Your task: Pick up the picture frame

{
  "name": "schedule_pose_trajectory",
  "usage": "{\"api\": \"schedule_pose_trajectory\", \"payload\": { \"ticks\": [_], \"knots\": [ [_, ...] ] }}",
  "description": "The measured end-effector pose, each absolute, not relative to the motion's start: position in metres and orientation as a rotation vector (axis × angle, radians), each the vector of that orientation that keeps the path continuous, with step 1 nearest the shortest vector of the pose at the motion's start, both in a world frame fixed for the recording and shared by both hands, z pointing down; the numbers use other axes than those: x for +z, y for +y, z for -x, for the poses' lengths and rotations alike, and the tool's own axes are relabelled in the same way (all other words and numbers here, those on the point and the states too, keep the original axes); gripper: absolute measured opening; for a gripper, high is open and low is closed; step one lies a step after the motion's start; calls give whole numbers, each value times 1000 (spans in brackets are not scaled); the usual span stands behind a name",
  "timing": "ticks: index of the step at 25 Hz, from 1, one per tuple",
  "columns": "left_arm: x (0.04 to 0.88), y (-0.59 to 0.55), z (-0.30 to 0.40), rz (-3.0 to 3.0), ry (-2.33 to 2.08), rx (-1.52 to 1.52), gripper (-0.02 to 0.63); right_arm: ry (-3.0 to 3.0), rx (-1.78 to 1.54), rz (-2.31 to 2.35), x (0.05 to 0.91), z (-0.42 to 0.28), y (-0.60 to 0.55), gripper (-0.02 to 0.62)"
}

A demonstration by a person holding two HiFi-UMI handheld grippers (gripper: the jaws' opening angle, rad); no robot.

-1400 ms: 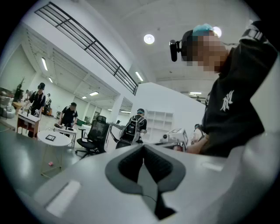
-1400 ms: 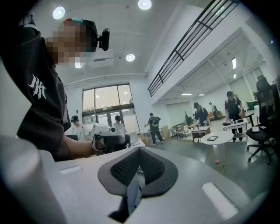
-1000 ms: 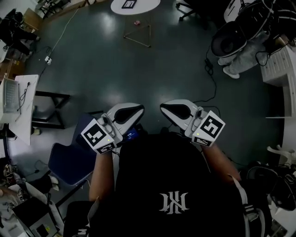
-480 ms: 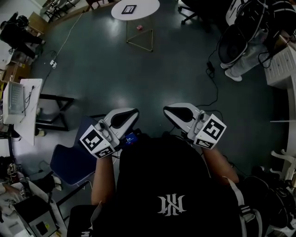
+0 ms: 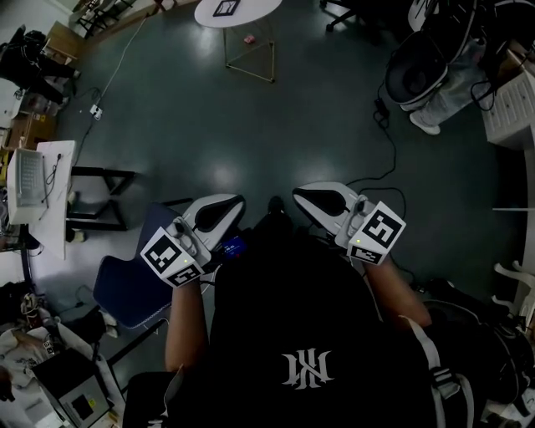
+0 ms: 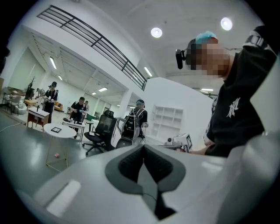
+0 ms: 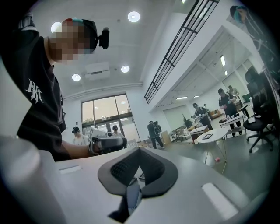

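Observation:
The picture frame is a small dark rectangle lying flat on a round white table at the far top of the head view, well away from both grippers. It also shows small and distant in the left gripper view and the right gripper view. My left gripper and right gripper are held side by side in front of the person's chest, pointing toward the table. On each, the dark pads meet with nothing between them.
A small pink thing lies on the dark floor under the table's thin wire legs. A blue chair and a white desk stand at the left. A cable and an office chair are at the right. Several people stand beyond the table.
A shoe has come into view on the floor between the two grippers. Both grippers have stayed shut and have shifted only a little in the view.

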State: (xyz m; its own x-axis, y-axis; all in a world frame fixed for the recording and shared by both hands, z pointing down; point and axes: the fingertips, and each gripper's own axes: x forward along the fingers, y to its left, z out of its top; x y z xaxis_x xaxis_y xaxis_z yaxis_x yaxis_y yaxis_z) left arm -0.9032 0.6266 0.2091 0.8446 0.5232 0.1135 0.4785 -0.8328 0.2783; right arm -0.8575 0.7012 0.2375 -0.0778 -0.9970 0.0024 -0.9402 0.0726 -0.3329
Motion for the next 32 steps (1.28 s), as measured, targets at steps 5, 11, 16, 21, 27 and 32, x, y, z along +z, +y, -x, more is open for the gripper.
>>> {"api": "schedule_pose_trajectory", "payload": {
  "ticks": [5,11,16,21,27,32],
  "knots": [
    [217,623,895,-2763,764,278,3,2092,-373,1979,243,846,700,2],
    [216,629,861,-2718,788,270,3,2033,-408,2005,249,813,710,2],
    [212,603,823,-2694,827,274,3,1927,-357,2100,243,756,704,2],
    [228,600,751,-2657,911,282,3,1782,-362,2185,256,683,718,2],
    [224,596,662,-2607,999,210,3,1773,-401,2269,256,616,714,2],
    [197,568,574,-2632,998,84,3,1832,-331,2321,226,529,693,2]
  ]
}}
